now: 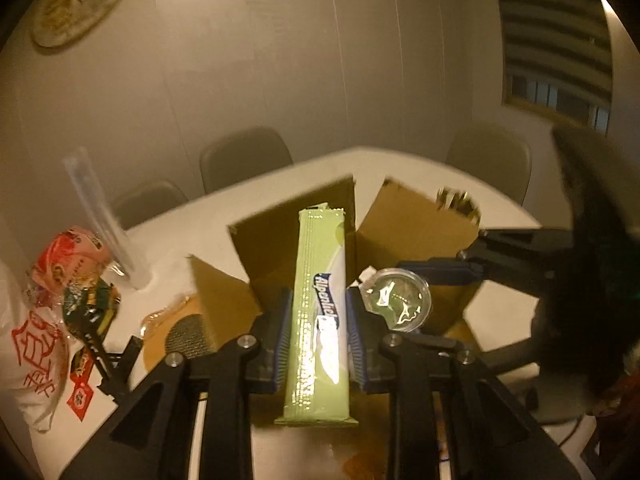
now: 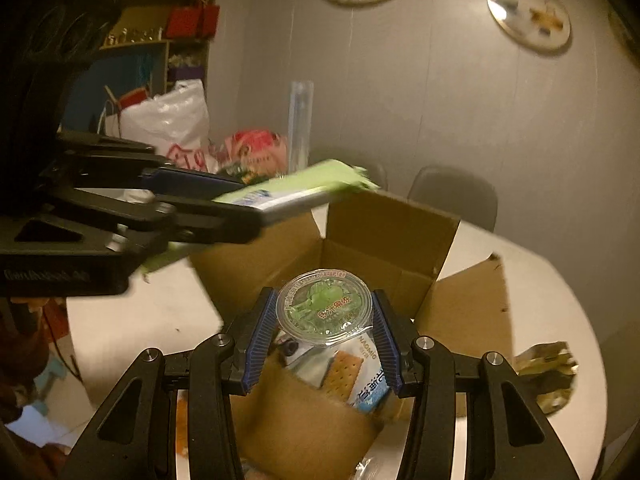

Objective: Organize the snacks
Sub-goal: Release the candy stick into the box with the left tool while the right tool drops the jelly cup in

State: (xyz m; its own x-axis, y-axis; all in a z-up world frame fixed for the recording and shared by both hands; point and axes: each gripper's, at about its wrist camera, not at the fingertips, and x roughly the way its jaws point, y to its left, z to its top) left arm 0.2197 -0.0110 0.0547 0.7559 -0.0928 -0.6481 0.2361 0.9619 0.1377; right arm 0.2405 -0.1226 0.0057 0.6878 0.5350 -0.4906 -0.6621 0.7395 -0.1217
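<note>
Here the open cardboard box [image 2: 360, 248] sits on the white desk [image 2: 552, 292] with all its flaps raised, and it serves as the landmark. Inside it, low against the near wall, lies a blue-and-white cracker packet [image 2: 352, 372] with a biscuit printed on it; other wrappers beneath it are too dim to name.

Above the box's near edge the right gripper [image 2: 324, 316] pinches a sealed jelly cup [image 2: 324, 308] between its blue-padded fingers [image 2: 260, 344], the printed lid facing the camera. To the left of the box and higher, the left gripper [image 2: 240, 208] clamps a long green candy pack [image 2: 304, 188], its far end jutting over the box's left flap.

The left wrist view shows that pack [image 1: 320, 312] end-on, standing between fingers [image 1: 280, 344] pressed tight on its sides, with the box [image 1: 296, 240] behind it and the cup [image 1: 400, 300] held just right of it by the other gripper [image 1: 436, 276]. Only this view shows the snack bags [image 1: 72, 272] left of the box, a white plastic bag [image 1: 32, 360] beside them and a clear tube [image 1: 100, 216] standing upright.

Only the right wrist view shows the box's contents, a crumpled gold wrapper [image 2: 548, 368] right of the box, and shelves [image 2: 160, 40] beyond it.
</note>
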